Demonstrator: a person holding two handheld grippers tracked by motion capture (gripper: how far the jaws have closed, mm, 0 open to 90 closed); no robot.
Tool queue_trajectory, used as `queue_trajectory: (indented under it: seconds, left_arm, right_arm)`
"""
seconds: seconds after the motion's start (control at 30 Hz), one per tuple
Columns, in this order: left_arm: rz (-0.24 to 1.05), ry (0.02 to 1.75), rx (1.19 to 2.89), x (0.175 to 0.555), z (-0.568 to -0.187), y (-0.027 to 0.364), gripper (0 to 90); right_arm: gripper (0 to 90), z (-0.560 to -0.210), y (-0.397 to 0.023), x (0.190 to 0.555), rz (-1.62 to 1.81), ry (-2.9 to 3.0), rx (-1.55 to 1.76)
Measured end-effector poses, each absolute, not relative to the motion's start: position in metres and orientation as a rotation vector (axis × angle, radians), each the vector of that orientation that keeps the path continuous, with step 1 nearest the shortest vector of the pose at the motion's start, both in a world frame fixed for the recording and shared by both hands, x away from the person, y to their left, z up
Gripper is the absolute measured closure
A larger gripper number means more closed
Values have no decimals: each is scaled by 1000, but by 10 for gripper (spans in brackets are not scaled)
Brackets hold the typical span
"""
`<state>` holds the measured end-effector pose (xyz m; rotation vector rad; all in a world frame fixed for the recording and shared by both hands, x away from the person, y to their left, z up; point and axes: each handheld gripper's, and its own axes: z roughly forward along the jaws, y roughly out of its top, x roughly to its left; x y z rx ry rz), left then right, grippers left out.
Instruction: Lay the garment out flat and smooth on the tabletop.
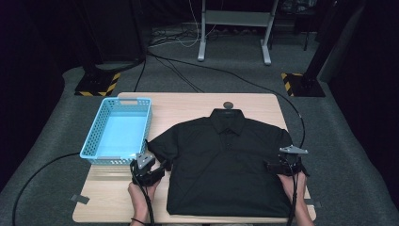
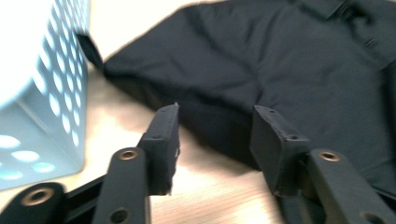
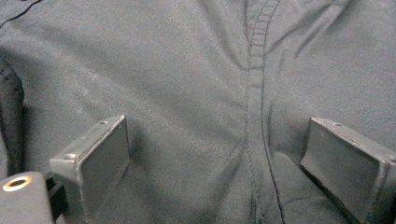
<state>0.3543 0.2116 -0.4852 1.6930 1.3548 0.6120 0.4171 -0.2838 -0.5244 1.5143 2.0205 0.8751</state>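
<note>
Left gripper jaws part-open, near shirt's left edge | right gripper jaws wide over black shirt | blue basket far left on tabletop

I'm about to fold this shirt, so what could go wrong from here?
The left gripper sits open beside the shirt, close to the basket; swinging the sleeve could knock it. The right gripper is open over flat fabric at a seam, so closing there may pinch only one layer or bunch the cloth.
</note>
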Motion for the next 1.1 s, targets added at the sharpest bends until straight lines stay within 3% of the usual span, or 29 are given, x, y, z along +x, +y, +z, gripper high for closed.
queue_trajectory:
  seconds: [0.2, 0.43, 0.77, 0.93, 1.1]
  left_arm:
    - [596, 1288, 1774, 389, -472, 174, 410]
    - [496, 1425, 1876, 427, -514, 170, 381]
    - [514, 1406, 1828, 407, -503, 194, 346]
    - [504, 1218, 1861, 377, -480, 158, 314]
    - [381, 1090, 2006, 361, -498, 105, 284]
  right_arm:
    - [63, -524, -284, 417, 874, 2019, 1516]
    - [62, -524, -285, 418, 874, 2022, 1513]
    - [43, -521, -290, 417, 879, 2047, 1517]
    - [47, -503, -284, 383, 985, 2106, 1448]
    - [53, -510, -261, 359, 974, 2225, 1371]
